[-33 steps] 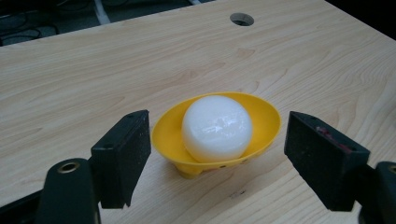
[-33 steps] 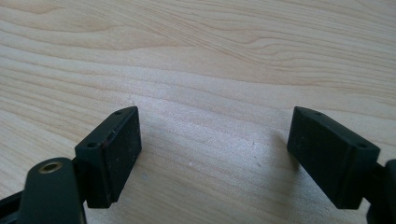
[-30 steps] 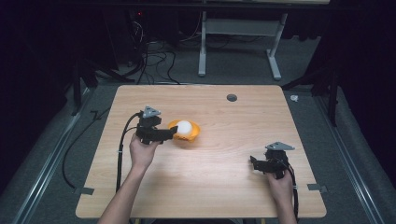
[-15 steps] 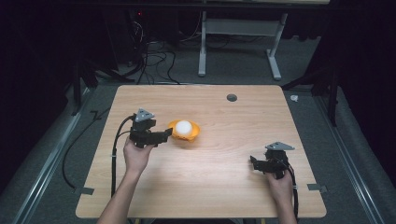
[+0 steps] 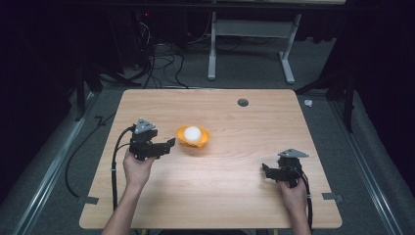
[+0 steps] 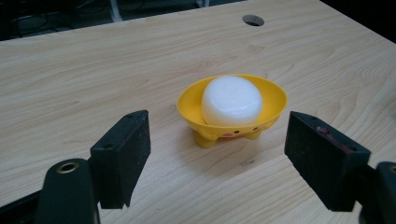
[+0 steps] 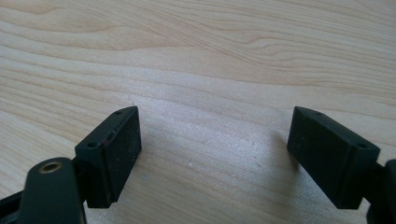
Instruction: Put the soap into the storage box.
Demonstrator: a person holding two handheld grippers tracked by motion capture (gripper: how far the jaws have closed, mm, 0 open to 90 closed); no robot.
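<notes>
A small yellow footed bowl stands left of the table's middle with a round white block lying in it. My left gripper is just left of the bowl, open, its jaws wide apart and a short way back from it, holding nothing. My right gripper stays low over bare wood near the table's front right, open and empty.
The light wooden table has a round cable hole at the back. A metal stand and tangled cables lie on the dark floor beyond the far edge. Tape tabs mark the front corners.
My left gripper has drawn back to the left, away from the bowl, which stays in place with the white block. The right gripper has not moved.
</notes>
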